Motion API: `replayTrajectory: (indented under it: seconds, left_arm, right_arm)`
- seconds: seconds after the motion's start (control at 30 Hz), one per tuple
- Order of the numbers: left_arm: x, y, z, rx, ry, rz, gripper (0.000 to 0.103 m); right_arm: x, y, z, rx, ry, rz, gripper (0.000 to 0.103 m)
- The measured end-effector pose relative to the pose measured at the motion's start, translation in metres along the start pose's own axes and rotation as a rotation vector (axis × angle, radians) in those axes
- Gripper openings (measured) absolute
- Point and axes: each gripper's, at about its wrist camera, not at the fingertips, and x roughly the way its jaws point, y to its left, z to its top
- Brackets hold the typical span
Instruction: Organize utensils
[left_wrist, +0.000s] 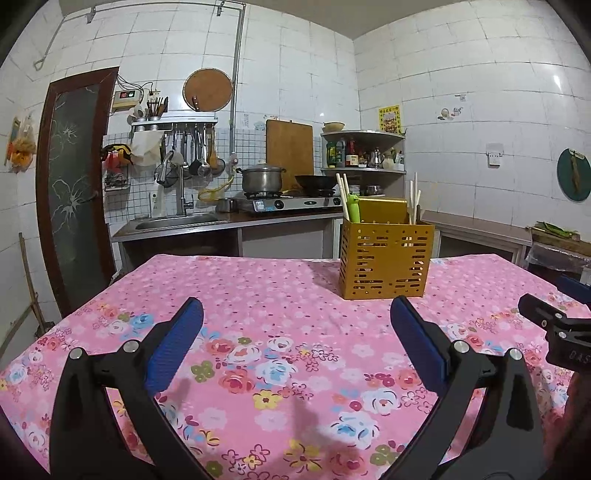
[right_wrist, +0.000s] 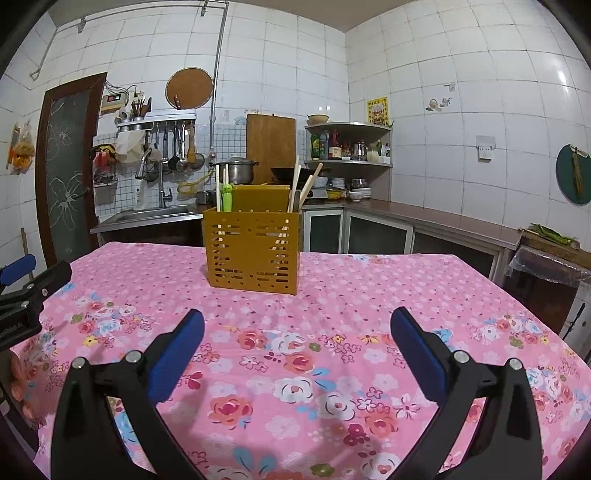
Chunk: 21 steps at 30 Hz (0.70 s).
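A mustard-yellow slotted utensil holder (left_wrist: 386, 260) stands upright on the pink floral tablecloth (left_wrist: 258, 295), toward the far side; it also shows in the right wrist view (right_wrist: 253, 253). Pale chopsticks (left_wrist: 415, 197) and a green-handled utensil (left_wrist: 353, 208) stick out of it, and wooden utensils (right_wrist: 304, 188) lean in it. My left gripper (left_wrist: 297, 310) is open and empty, above the cloth short of the holder. My right gripper (right_wrist: 297, 319) is open and empty, also short of the holder. Each gripper shows at the edge of the other's view.
Behind the table runs a kitchen counter with a sink (left_wrist: 177, 221), a gas stove with a pot (left_wrist: 263, 179) and a wok, a cutting board (left_wrist: 290, 147) and a corner shelf of bottles (left_wrist: 364, 153). A door (left_wrist: 74, 184) stands at left.
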Motion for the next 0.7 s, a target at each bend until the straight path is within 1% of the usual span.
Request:
replayTrajectory:
  seconds: [0.53,0.7]
  left_arm:
    - [-0.0081,-0.0024,-0.0007,0.008,-0.035,0.003,0.098]
    - [-0.0086,-0.0028,-0.001,0.008,-0.035,0.003,0.098]
  right_arm:
    - [-0.0001,0.0017,0.0005,-0.004,-0.002,-0.001,0.098]
    - [0.0,0.0019,0.0006,-0.004,-0.002,-0.001,0.098]
